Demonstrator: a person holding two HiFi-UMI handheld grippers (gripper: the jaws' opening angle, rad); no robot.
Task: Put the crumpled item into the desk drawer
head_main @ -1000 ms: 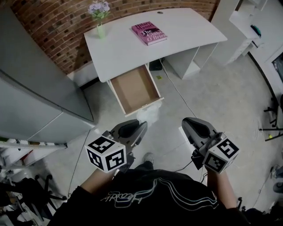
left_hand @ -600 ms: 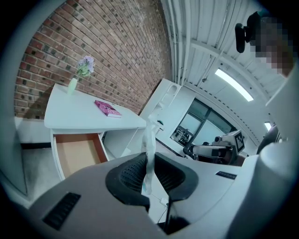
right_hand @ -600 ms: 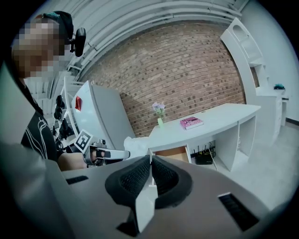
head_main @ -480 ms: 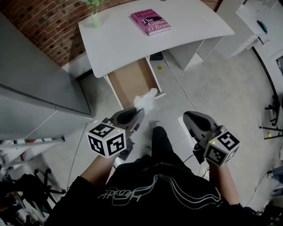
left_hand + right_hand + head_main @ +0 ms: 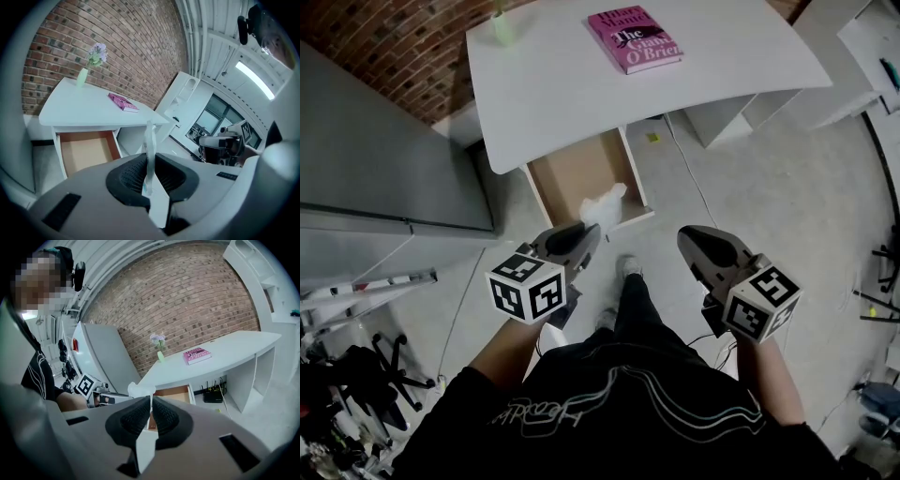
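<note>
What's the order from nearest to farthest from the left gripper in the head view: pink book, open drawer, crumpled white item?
1. crumpled item: clamped at the tip of the left gripper, over the drawer's front end.
2. drawer: pulled open just beyond, below the desk's near edge.
3. pink book: far back on the desk, towards the right.

The crumpled white paper (image 5: pixel 602 204) is pinched by a thin edge in the jaws of the left tool (image 5: pixel 587 234) and bunches out beyond its tips. Just ahead of the tool, the desk drawer (image 5: pixel 572 173) stands pulled open, showing its bare brown bottom.
</note>
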